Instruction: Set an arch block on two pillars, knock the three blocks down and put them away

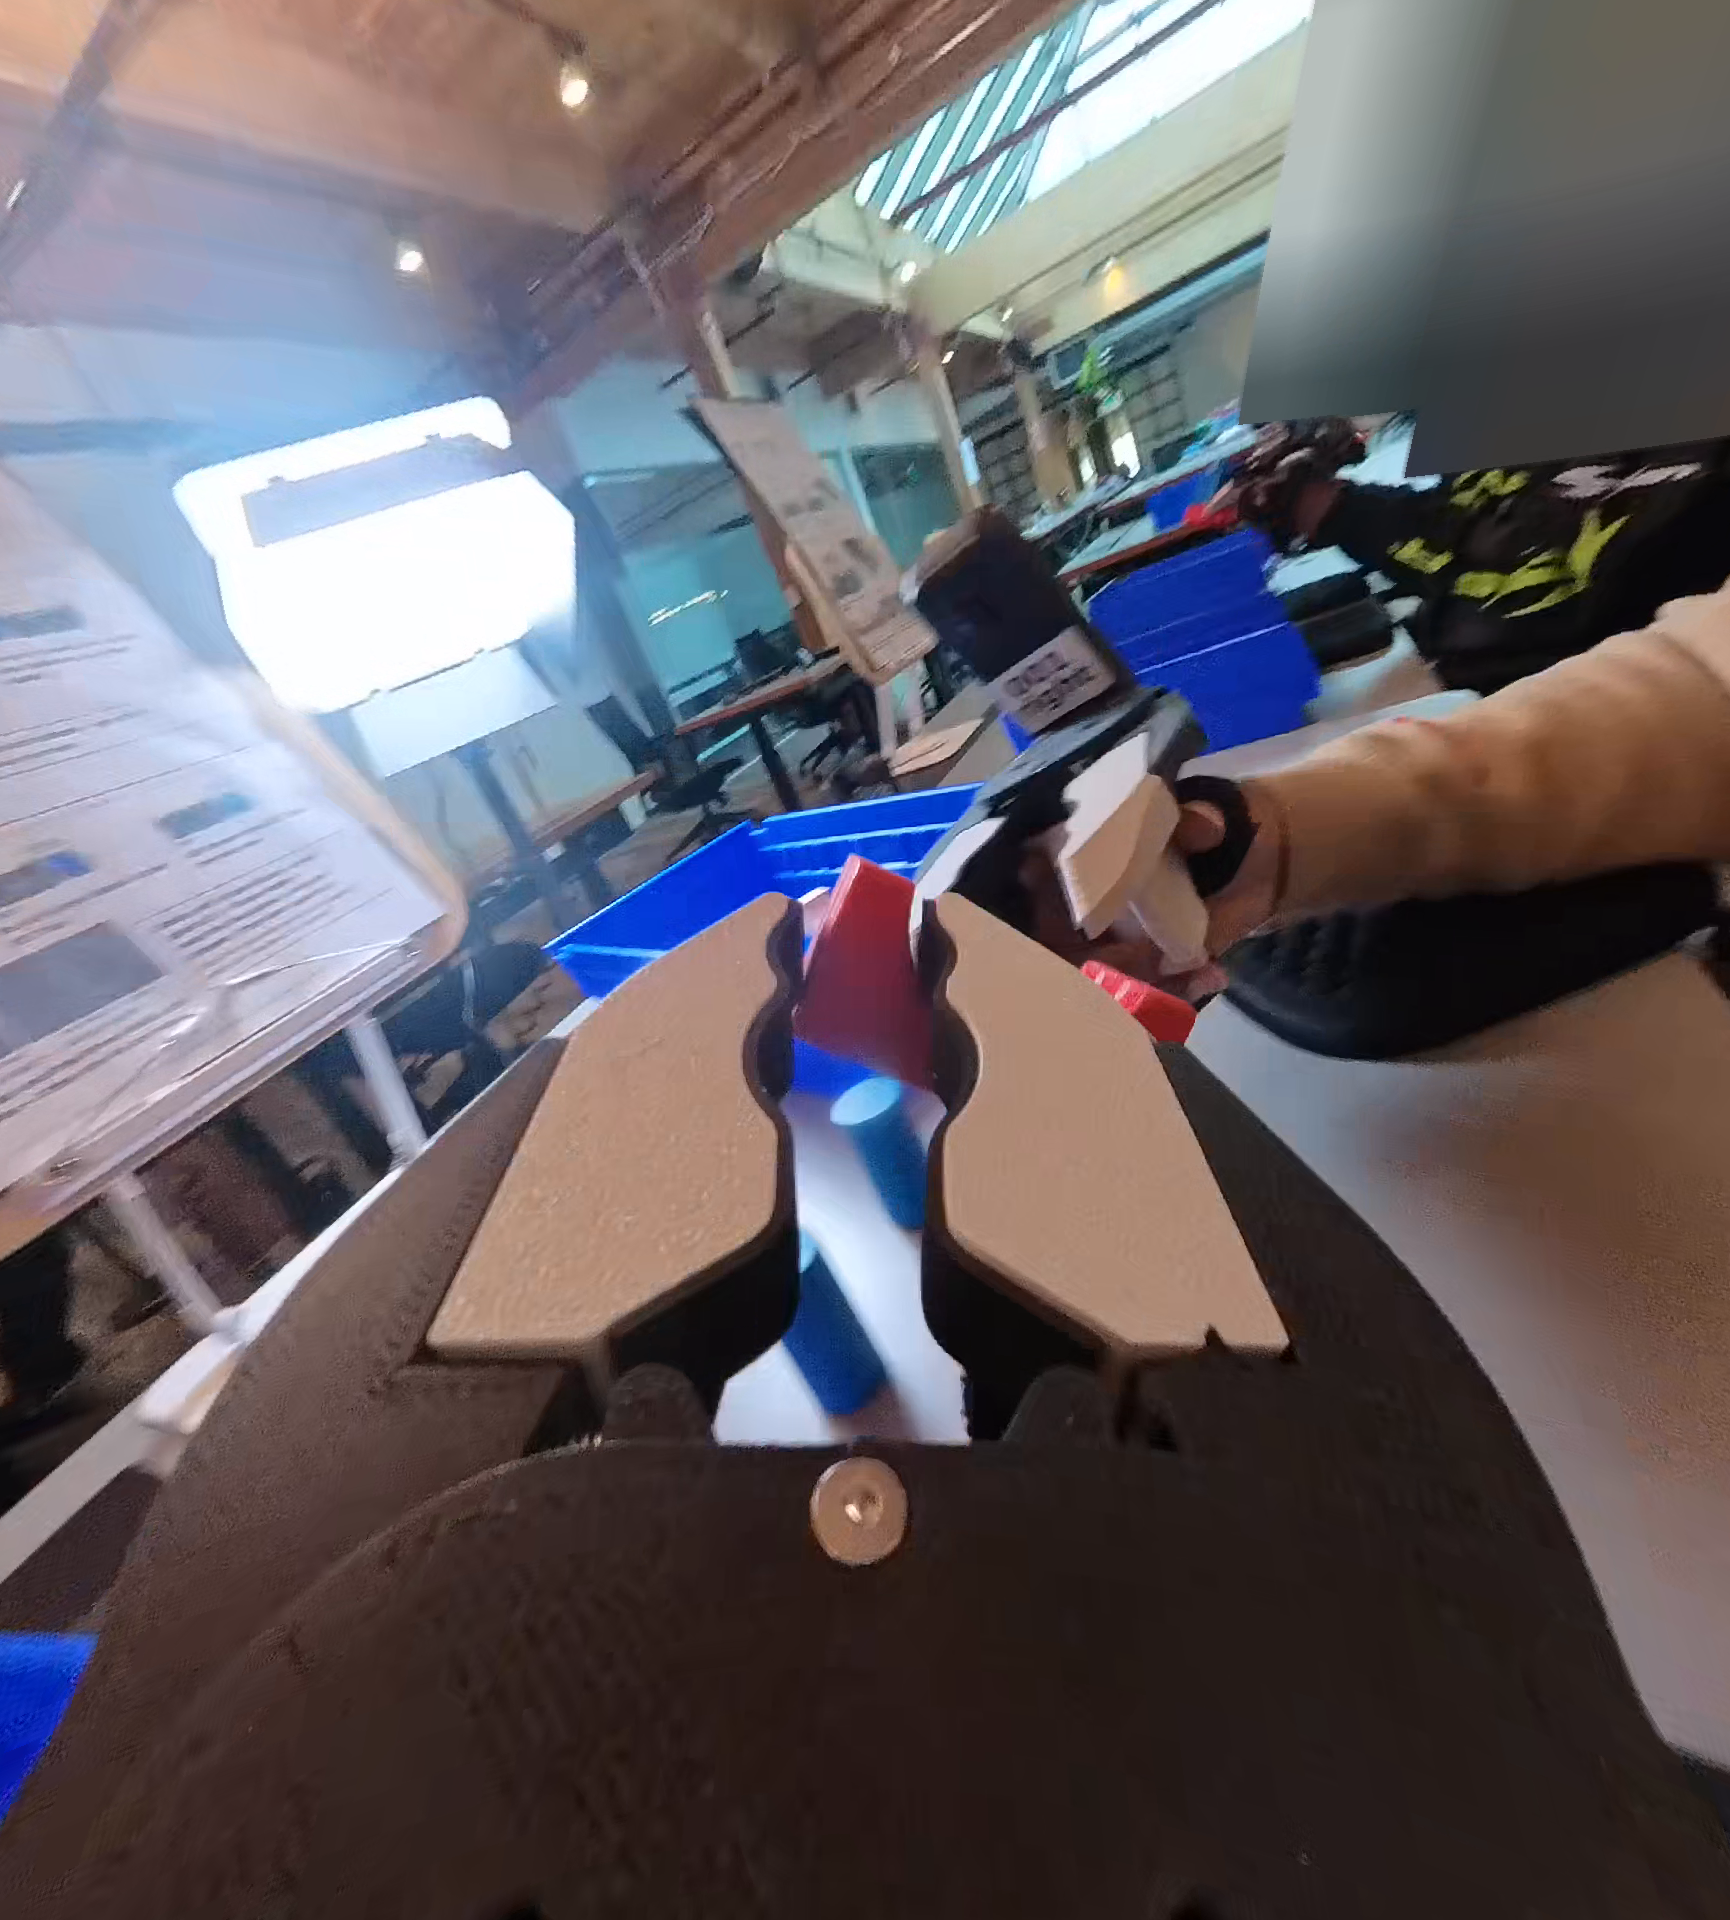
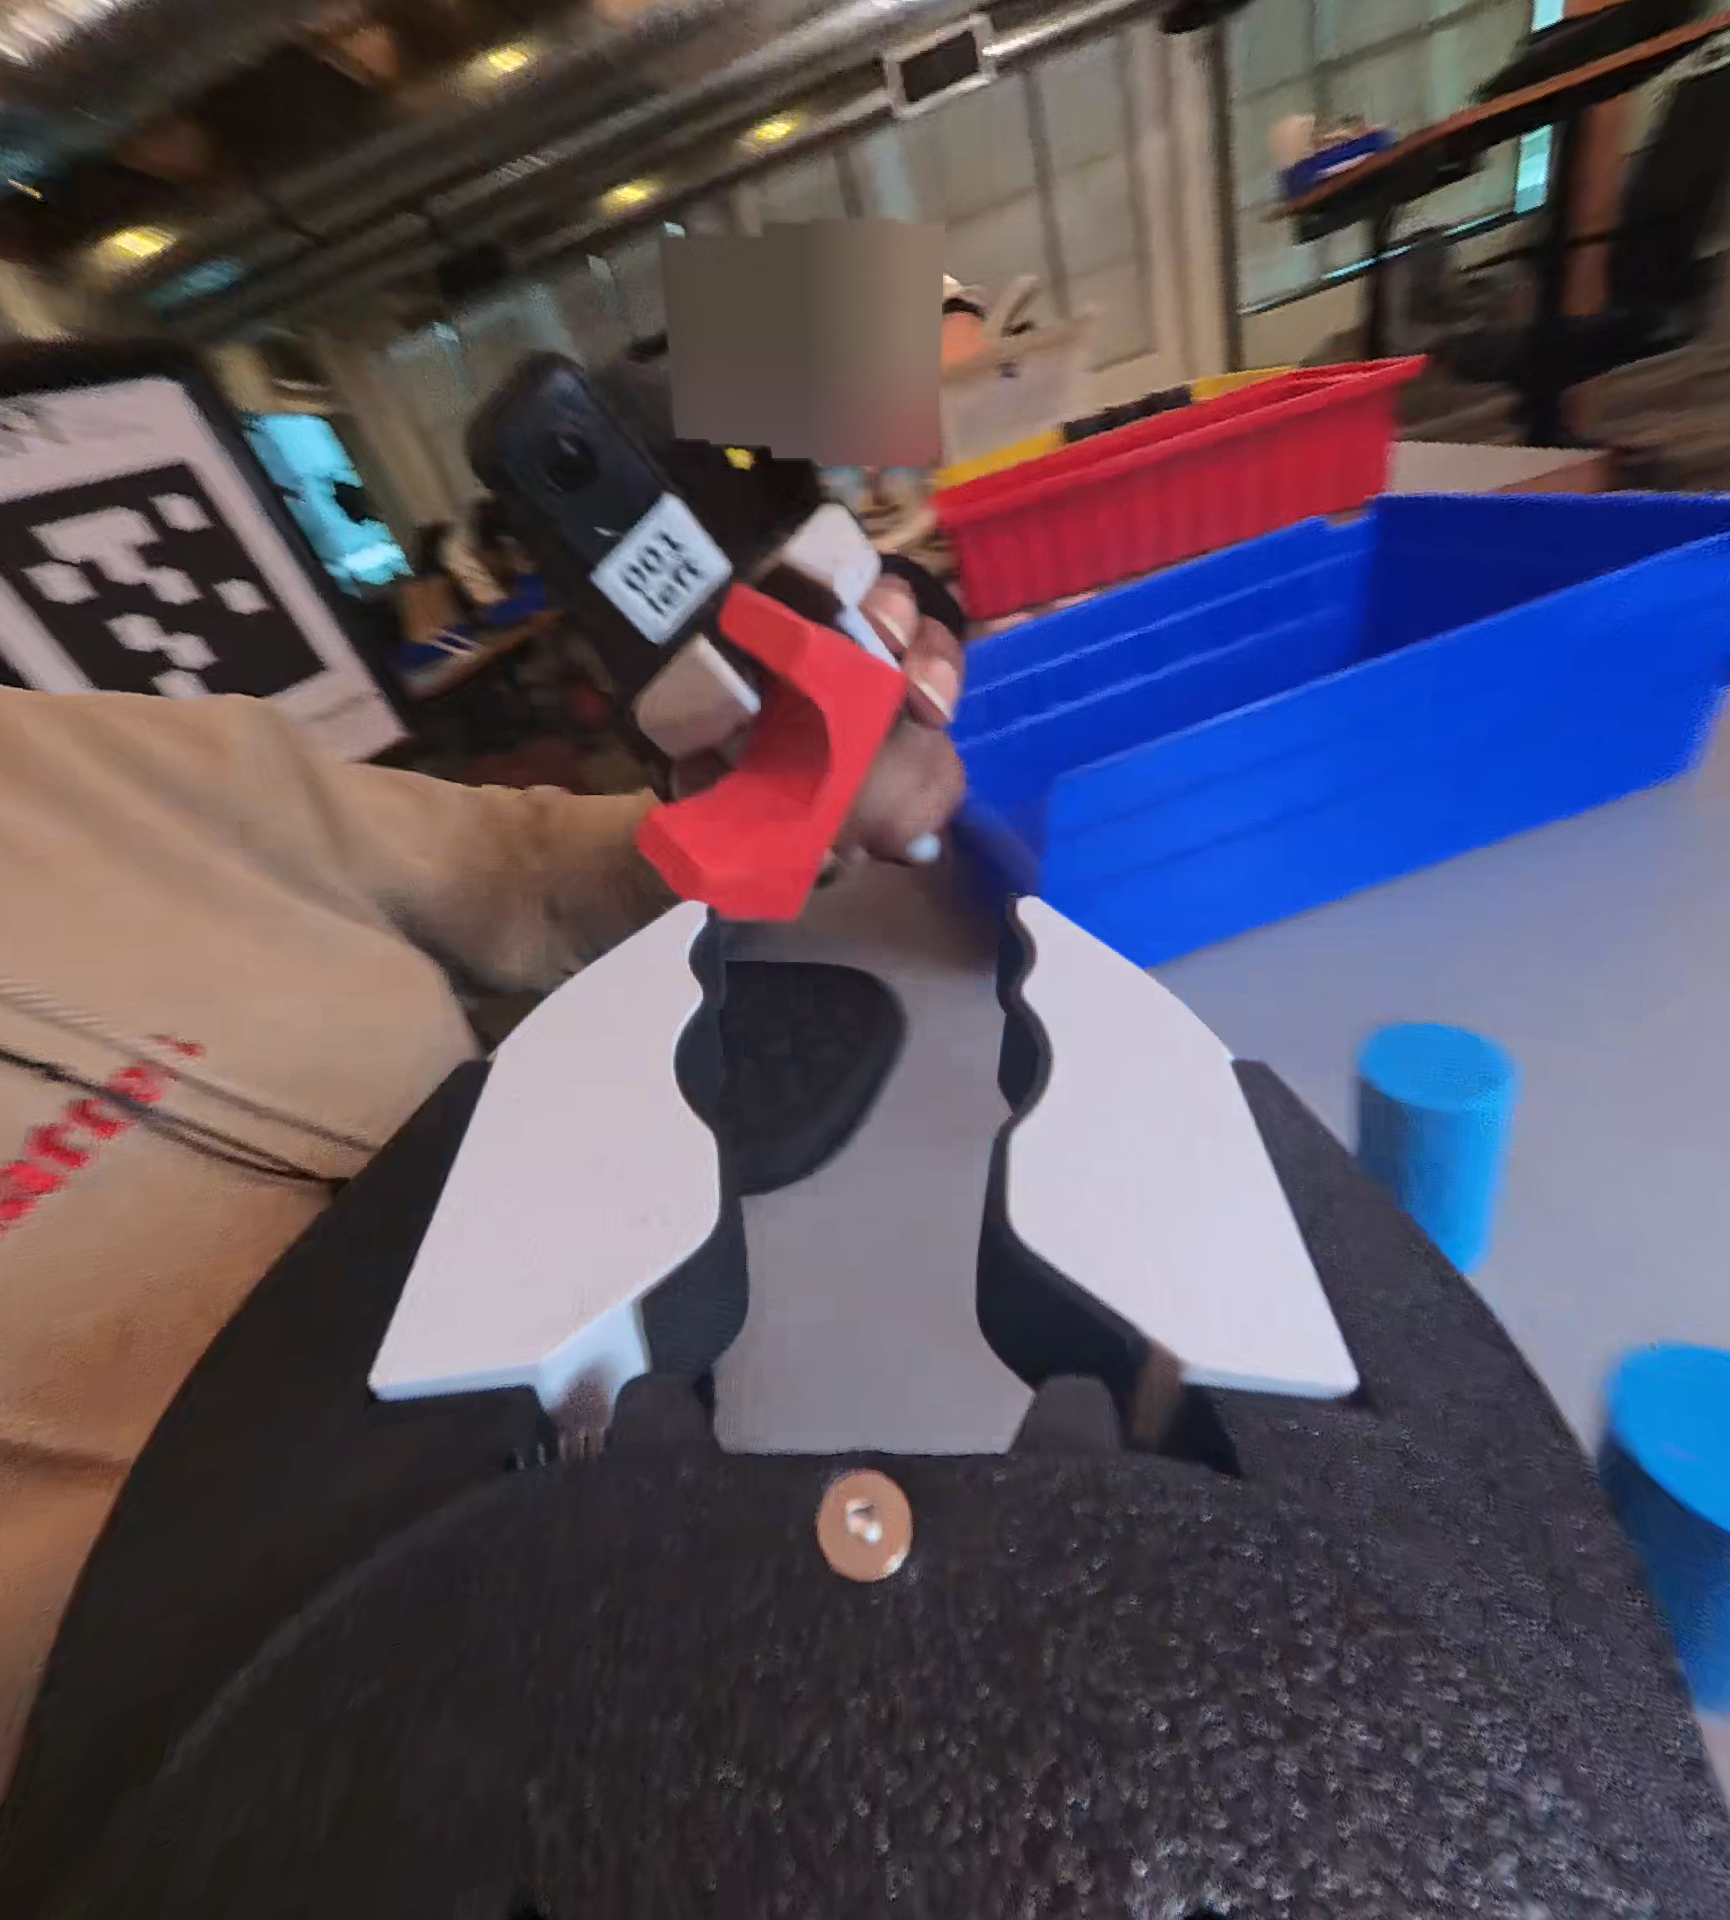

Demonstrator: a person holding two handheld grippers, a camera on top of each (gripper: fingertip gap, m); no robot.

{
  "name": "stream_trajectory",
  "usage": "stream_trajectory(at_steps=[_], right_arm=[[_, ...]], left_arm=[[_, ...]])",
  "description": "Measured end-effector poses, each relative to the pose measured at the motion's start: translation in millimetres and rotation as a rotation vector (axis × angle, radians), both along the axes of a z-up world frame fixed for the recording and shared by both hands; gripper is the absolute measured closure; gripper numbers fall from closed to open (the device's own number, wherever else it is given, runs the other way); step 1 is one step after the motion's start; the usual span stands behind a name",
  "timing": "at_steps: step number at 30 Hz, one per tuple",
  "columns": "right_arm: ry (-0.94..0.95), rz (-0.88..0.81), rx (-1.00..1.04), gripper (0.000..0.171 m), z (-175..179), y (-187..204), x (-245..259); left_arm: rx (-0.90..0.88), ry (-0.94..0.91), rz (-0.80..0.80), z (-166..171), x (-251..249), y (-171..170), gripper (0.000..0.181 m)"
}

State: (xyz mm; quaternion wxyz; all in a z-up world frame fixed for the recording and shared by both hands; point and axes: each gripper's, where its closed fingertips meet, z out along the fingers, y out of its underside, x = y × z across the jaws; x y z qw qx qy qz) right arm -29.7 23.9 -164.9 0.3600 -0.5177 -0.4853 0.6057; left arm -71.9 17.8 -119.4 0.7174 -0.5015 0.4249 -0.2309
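The left gripper (image 1: 859, 935) is clamping a red arch block (image 1: 866, 992) between its fingertips, jaws nearly closed around it, and holding it tilted in the air. Below the jaws, two blue cylinders (image 1: 882, 1143) are lying on their sides on the white table (image 1: 1463, 1247). Beyond the fingertips, a blue bin (image 1: 695, 914) is sitting on the table. The right gripper (image 2: 856, 920) is hanging with its jaws wide apart and nothing between them. Just ahead of its left fingertip, the arch block (image 2: 788, 769) is being held up. To the right of those jaws, the cylinders (image 2: 1437, 1132) are resting near the blue bin (image 2: 1360, 727).
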Motion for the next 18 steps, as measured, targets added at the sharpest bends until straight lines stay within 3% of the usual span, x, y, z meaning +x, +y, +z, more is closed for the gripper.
stream_trajectory(at_steps=[7,11,18], right_arm=[[-0.037,0.288,-0.149,0.119,-13,-53,-14],[-0.088,0.298,-0.122,0.122,-23,-56,-15],[-0.152,0.296,-0.146,0.149,-34,-50,-13]], left_arm=[[-0.02,0.0,-0.134,-26,52,-27,0.16],[-0.07,0.018,-0.139,-37,50,-22,0.16],[-0.05,0.028,-0.16,-46,53,-24,0.161]])
